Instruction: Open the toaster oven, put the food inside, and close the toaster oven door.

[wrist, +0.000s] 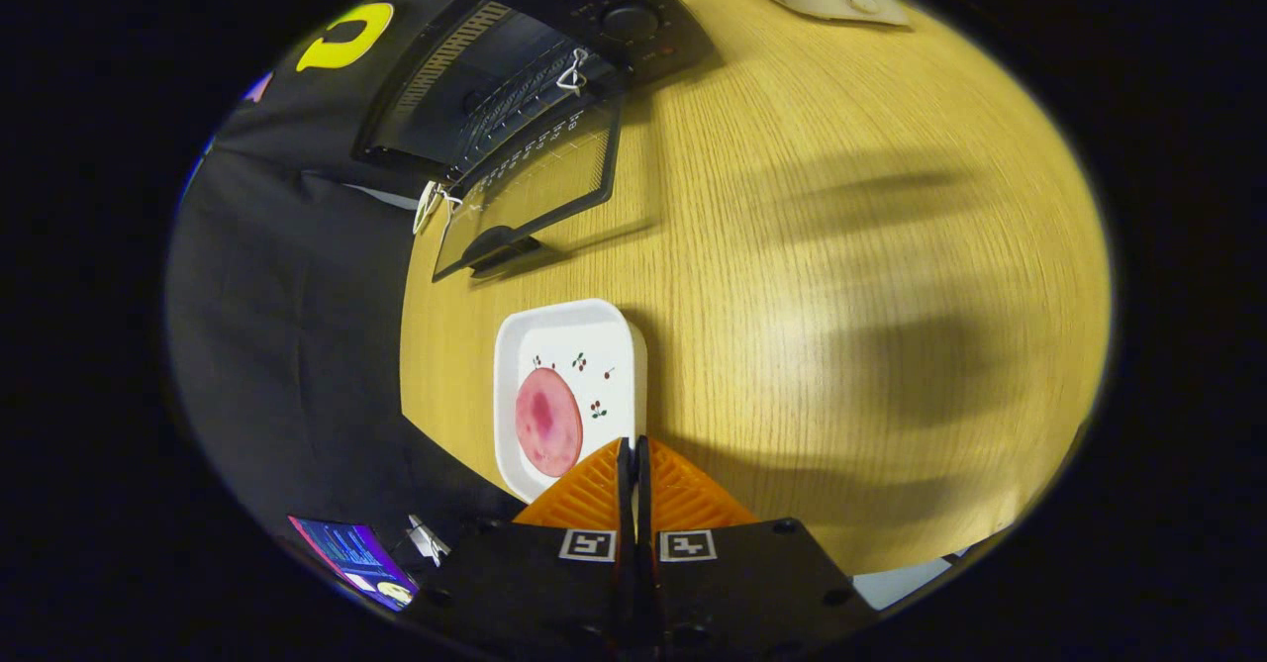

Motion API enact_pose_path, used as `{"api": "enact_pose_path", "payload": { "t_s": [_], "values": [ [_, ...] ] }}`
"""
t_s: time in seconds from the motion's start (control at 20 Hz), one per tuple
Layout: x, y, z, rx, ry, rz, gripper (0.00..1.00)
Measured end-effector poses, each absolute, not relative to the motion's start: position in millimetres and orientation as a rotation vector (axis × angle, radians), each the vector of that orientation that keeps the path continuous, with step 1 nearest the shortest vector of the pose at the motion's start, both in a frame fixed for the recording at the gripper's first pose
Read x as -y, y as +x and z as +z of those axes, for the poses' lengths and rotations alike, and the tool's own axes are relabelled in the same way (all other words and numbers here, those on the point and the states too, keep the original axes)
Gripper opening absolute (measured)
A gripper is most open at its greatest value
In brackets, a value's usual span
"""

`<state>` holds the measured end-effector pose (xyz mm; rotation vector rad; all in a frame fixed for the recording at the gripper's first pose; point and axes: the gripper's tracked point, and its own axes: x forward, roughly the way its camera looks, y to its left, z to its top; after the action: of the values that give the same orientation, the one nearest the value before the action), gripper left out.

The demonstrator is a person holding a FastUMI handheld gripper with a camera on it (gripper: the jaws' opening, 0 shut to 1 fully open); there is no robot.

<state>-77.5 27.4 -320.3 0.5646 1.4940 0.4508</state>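
One pink food slice point(547, 422) just ahead, hand-held gripper point(633, 449) seemingly closed

a staged recording booth, not a real kitchen. black cloth wall point(287, 296) hangs directly behind a wood-grain table point(841, 276). kitchen props sit on the table: a toaster oven point(525, 58) with its door open and a white plate point(579, 345). a lit screen point(351, 555) stands below the table edge.
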Motion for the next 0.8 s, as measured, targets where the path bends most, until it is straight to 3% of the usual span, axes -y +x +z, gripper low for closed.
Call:
{"api": "enact_pose_path", "payload": {
  "t_s": [0.5,0.8],
  "values": [
    [-60.0,-85.2,-290.4,-1.384,0.774,0.404,0.02],
    [-84.2,-71.2,-271.9,-1.233,0.878,0.292,0.02]
  ]
}}
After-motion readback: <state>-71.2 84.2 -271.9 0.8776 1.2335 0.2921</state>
